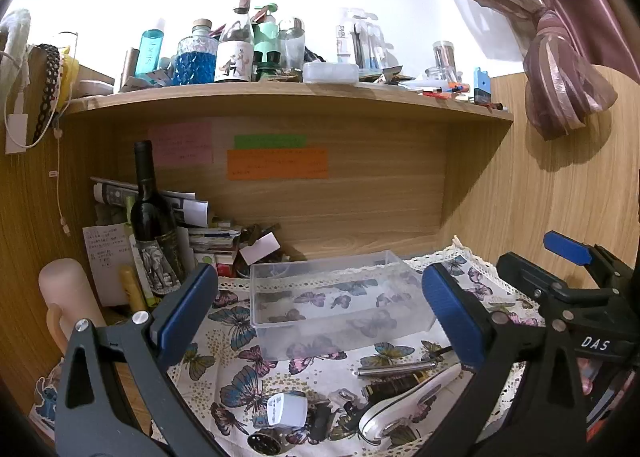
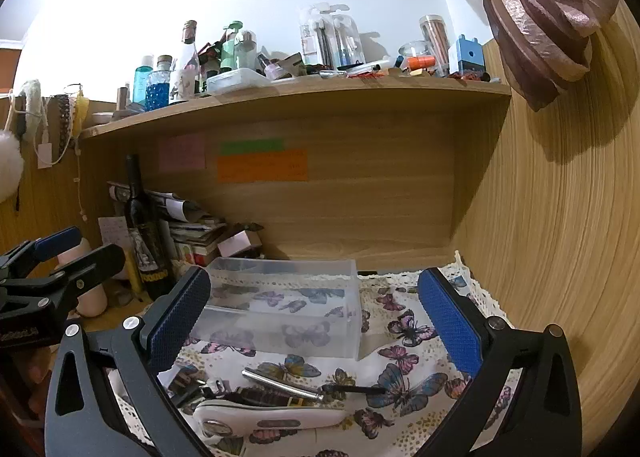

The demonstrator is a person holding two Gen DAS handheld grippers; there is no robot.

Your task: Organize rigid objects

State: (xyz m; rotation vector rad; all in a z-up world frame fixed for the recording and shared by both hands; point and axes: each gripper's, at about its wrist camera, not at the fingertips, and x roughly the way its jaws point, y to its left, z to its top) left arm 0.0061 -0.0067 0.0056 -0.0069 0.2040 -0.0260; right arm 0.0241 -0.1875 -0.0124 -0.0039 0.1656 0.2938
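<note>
A clear plastic box stands empty on the butterfly cloth; it also shows in the right wrist view. In front of it lie small items: a silver tube, a white handled tool, a white-grey cap, a round metal piece. The right wrist view shows the silver tube, a black mascara wand and the white tool. My left gripper is open and empty above them. My right gripper is open and empty; it also shows at the right of the left wrist view.
A dark wine bottle and stacked papers and boxes stand at the back left. A pale cylinder stands left. The shelf above is crowded with bottles. A wooden wall closes the right side.
</note>
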